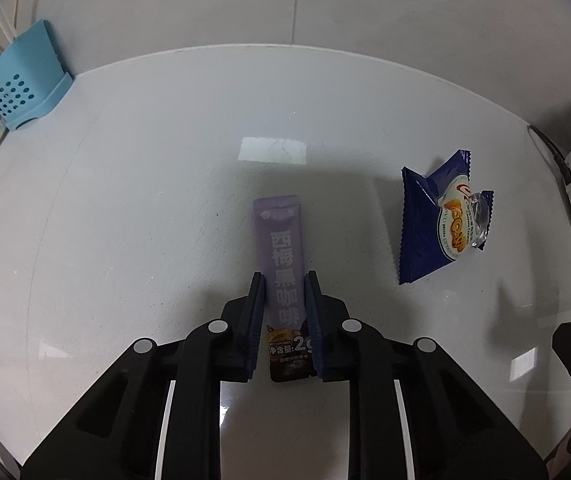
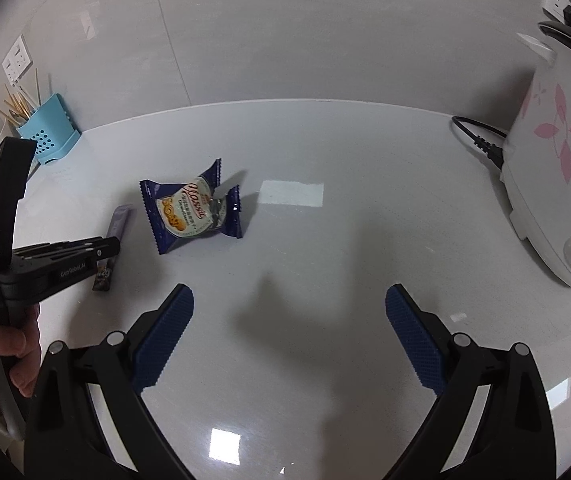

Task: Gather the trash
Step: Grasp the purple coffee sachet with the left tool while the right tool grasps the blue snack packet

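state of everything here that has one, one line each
left gripper: shut on the purple sachet
purple sachet: flat on the counter, pinched at its sides
right gripper: open, nothing between its pads
blue snack wrapper: torn open, crumpled, lying free on the counter
blue utensil holder: upright by the wall, sticks inside
white cooker: cord plugged into its side

The white countertop is smooth and glossy, mirroring the ceiling lights. The purple sachet looks like matt foil film, while the dark blue snack wrapper is shiny, crinkled plastic film (its torn end shows silvery lining). The blue utensil holder is matt perforated plastic. Both grippers' pads are blue ribbed rubber on matt black plastic. The rice cooker has a smooth white shell.
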Motion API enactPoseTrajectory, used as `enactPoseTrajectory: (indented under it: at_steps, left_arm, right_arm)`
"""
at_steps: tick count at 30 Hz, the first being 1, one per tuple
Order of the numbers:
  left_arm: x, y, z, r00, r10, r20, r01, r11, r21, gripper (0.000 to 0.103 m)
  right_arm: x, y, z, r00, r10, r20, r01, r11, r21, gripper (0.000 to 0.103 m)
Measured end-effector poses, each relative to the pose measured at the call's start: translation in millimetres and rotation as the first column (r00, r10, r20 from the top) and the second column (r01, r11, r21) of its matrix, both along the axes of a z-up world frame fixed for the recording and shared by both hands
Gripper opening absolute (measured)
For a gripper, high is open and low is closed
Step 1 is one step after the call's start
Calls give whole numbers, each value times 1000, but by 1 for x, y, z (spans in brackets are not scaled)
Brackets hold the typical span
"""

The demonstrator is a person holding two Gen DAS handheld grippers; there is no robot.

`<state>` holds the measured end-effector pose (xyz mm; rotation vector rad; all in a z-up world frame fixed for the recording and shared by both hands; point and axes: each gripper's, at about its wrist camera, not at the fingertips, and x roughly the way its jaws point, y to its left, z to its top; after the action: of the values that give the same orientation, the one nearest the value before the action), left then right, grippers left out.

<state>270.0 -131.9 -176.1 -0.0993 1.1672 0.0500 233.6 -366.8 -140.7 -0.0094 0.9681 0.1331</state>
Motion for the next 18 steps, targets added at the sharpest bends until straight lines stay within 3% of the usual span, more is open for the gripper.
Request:
enactPoseTrajectory:
  at_steps: [18]
  left_arm:
    - [-41,51,22,995,95,28,-93,995,-39,19]
  right_arm:
    - [45,71,-2,995,96,-17,-95,995,41,93]
